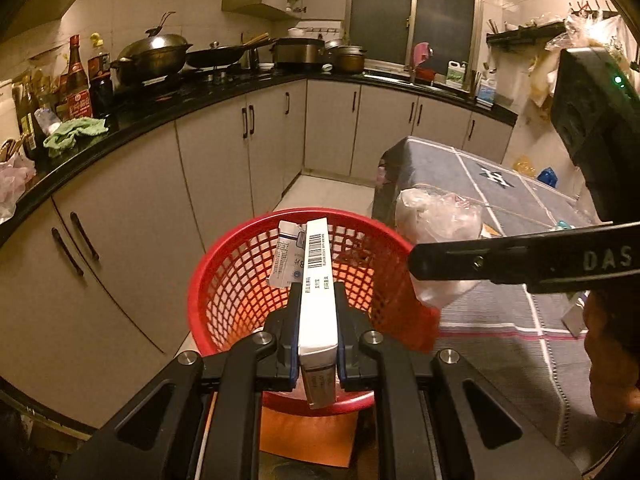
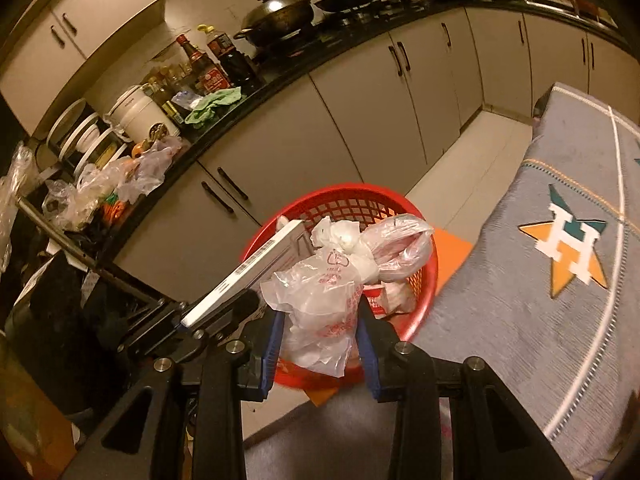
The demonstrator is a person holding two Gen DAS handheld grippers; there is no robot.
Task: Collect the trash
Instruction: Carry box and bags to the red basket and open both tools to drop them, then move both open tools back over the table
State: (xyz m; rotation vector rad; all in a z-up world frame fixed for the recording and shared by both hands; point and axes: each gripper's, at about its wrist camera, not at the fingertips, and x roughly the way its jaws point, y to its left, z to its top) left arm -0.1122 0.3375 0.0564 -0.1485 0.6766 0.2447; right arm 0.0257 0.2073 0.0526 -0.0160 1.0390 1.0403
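Observation:
My left gripper [image 1: 317, 288] is shut on a flat white box with a barcode [image 1: 316, 276], held on edge above the red mesh basket [image 1: 200, 280]. A crumpled white packet [image 1: 288, 252] sticks out beside the box. In the right wrist view my right gripper [image 2: 320, 312] is shut on a crumpled clear plastic bag with red print [image 2: 320, 280], also over the red basket [image 2: 348, 196]. The box [image 2: 256, 264] and left gripper [image 2: 224, 312] show just left of the bag. One right-gripper finger [image 1: 500, 260] crosses the left wrist view with the bag [image 1: 436, 216] behind it.
A red-and-white carton [image 2: 380, 300] lies inside the basket, which stands on something orange [image 2: 452, 248]. A table under a grey cloth [image 2: 540, 300] is right beside it. A black counter [image 1: 160, 120] with cabinets, pots and bottles curves along the left and back.

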